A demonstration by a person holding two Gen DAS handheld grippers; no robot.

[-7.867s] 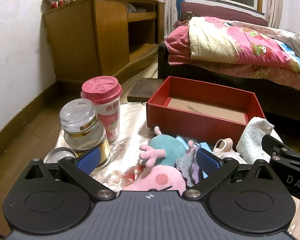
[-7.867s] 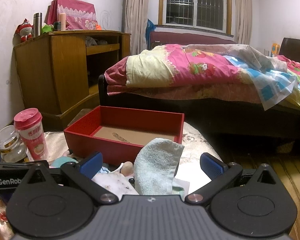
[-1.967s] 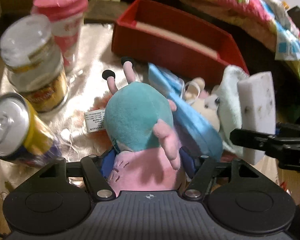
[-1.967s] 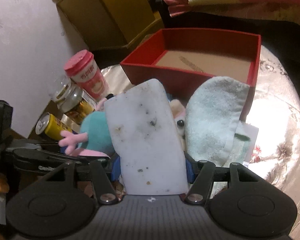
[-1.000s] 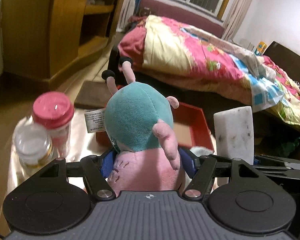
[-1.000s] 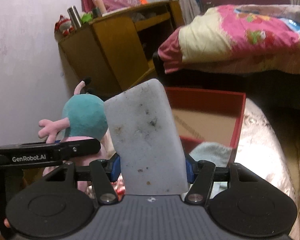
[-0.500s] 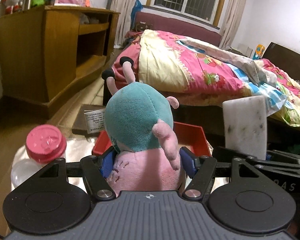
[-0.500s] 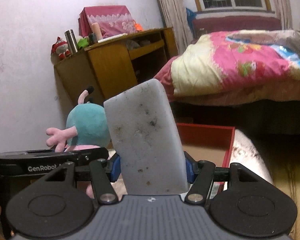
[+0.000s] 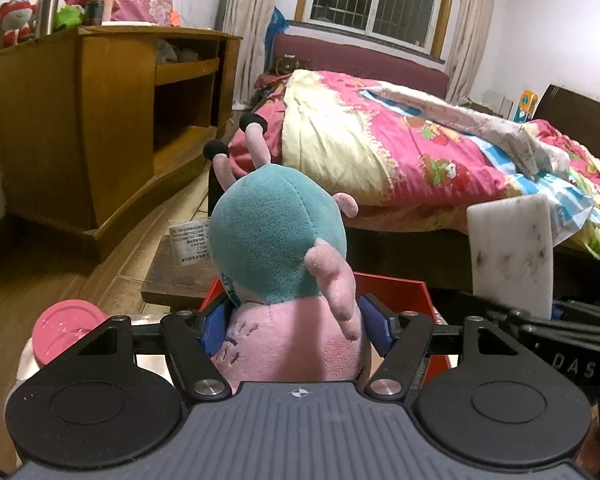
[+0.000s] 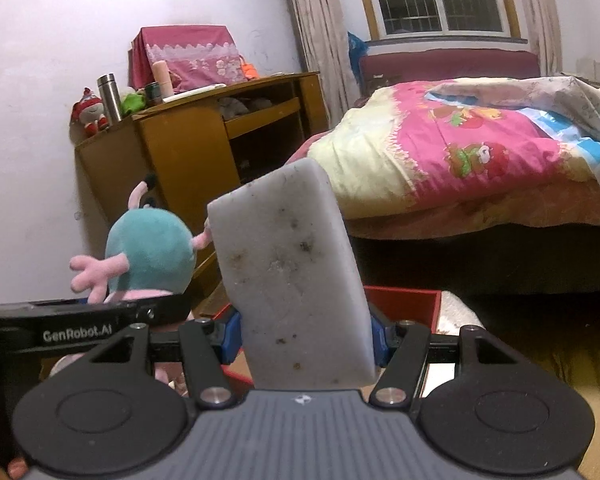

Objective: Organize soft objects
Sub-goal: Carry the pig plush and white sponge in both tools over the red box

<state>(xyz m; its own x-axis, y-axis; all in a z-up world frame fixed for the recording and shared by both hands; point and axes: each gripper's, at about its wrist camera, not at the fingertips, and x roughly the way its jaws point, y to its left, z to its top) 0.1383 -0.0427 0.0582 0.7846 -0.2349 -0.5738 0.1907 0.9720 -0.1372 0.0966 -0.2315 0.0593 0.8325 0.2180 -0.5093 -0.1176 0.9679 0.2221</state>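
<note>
My left gripper is shut on a plush toy with a teal dress and a pink body, held up in the air, its legs pointing away. My right gripper is shut on a white, stained sponge block that stands upright between the blue pads. The sponge also shows at the right of the left wrist view, and the plush toy at the left of the right wrist view. Behind and below both lies the red box, its far rim showing past the sponge.
A pink-lidded cup stands low at the left. A wooden cabinet lines the left wall. A bed with a pink and yellow quilt fills the back right. Shiny tablecloth shows right of the box.
Both grippers have risen and tipped up with the toy and the sponge. The table items and red box have slid down toward the bottom of both views; the glass jar has dropped from sight.
</note>
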